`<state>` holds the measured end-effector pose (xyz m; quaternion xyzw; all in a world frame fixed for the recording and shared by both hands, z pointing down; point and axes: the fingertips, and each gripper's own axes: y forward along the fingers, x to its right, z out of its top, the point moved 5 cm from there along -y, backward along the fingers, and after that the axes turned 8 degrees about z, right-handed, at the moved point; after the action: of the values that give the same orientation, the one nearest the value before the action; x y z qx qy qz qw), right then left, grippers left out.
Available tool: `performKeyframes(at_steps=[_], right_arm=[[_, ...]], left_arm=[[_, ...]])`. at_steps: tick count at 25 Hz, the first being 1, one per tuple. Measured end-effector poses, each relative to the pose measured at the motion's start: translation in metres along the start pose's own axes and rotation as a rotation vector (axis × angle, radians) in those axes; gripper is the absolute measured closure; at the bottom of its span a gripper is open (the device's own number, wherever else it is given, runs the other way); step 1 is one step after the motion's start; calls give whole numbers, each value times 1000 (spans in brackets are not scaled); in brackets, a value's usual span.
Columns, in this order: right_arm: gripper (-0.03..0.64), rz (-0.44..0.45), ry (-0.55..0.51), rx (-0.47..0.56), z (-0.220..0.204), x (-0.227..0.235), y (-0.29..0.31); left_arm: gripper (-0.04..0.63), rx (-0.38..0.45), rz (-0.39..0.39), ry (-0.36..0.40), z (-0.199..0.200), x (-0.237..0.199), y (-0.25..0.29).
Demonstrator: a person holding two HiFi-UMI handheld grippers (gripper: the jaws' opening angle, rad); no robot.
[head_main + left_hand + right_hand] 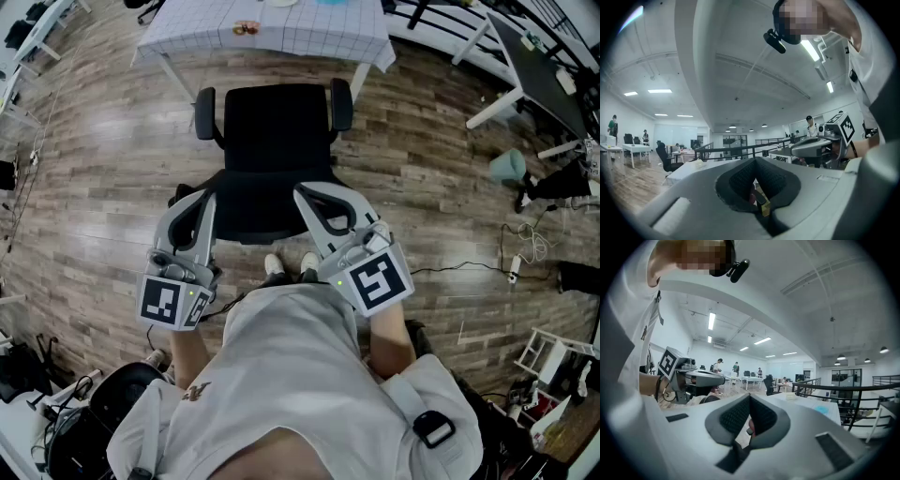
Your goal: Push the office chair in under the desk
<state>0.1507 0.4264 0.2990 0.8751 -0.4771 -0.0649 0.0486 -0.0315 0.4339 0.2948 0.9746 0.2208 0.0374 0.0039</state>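
**Black chair parked just short of the desk**

The office chair, matte black with a squarish seat and stubby rounded armrests, is standing on the streaky wood-plank floor, facing the desk in its grid-checked white cloth. The left hand-held gripper and right hand-held gripper are sitting fully closed on nothing, by the backrest.

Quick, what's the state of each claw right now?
Left claw: closed, holding nothing.
Right claw: closed, holding nothing.
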Motion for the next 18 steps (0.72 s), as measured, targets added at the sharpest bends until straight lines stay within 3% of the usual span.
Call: performKeyframes(at_steps=[18], right_arm=[[612,2,-9,13,-3,1,7]], left_arm=[[592,3,-1,20,-4,-3,2]])
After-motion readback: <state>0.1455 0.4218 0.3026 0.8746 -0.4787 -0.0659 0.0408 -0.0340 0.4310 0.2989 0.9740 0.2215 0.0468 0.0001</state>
